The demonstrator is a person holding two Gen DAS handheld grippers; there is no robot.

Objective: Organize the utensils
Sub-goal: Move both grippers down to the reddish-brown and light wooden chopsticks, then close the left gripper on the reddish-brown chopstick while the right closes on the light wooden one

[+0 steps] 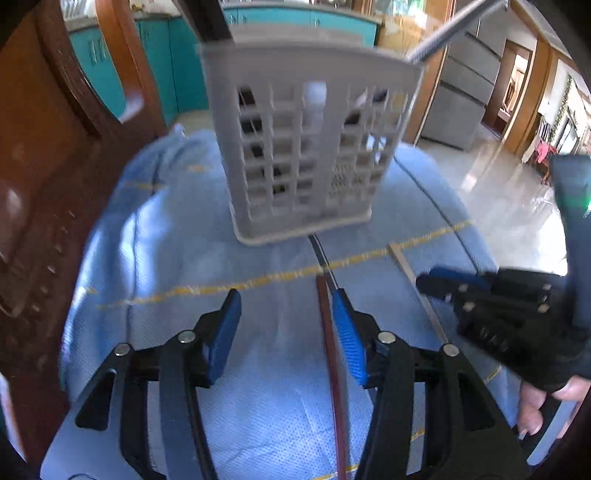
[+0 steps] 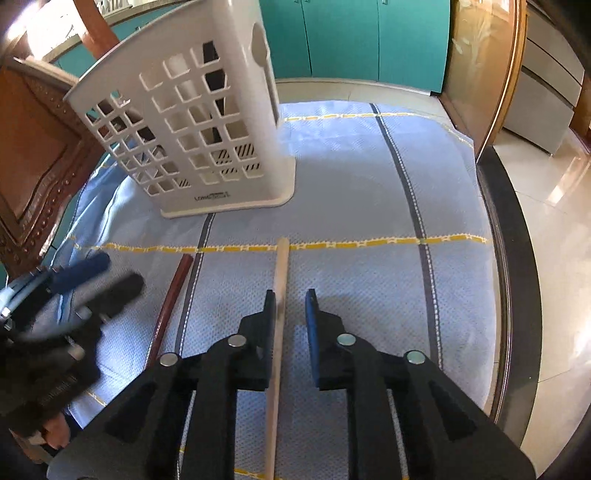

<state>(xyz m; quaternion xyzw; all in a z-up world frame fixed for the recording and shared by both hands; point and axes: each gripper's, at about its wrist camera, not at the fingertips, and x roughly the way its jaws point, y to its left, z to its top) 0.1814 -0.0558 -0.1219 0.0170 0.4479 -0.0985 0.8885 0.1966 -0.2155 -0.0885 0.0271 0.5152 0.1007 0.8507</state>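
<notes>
Here, two long thin sticks lie flat on a light blue cloth [image 2: 351, 177] marked with yellow and dark grey stripes. The dark red stick [image 2: 170, 295] is square-edged and glossy; it lies just left of a grey stripe, its far end short of the basket. The pale wooden stick [image 2: 279, 295] is plain and light tan, lying near and roughly alongside the red one, its far tip touching a yellow stripe. A white plastic basket [image 2: 207, 122] with a grid of square holes stands upright on the cloth beyond both sticks; through the holes dark utensil handles show inside, and in the left wrist view a grey metal rod [image 1: 448, 29] sticks out past its rim. The left gripper [image 1: 286, 332] is wide open and holds nothing; the red stick lies just inside its right finger. The right gripper [image 2: 290, 321] is partly open and holds nothing; the pale stick runs between its fingers, close against the left one. A carved brown wooden chair [image 2: 33, 155] stands at the cloth's left edge.
</notes>
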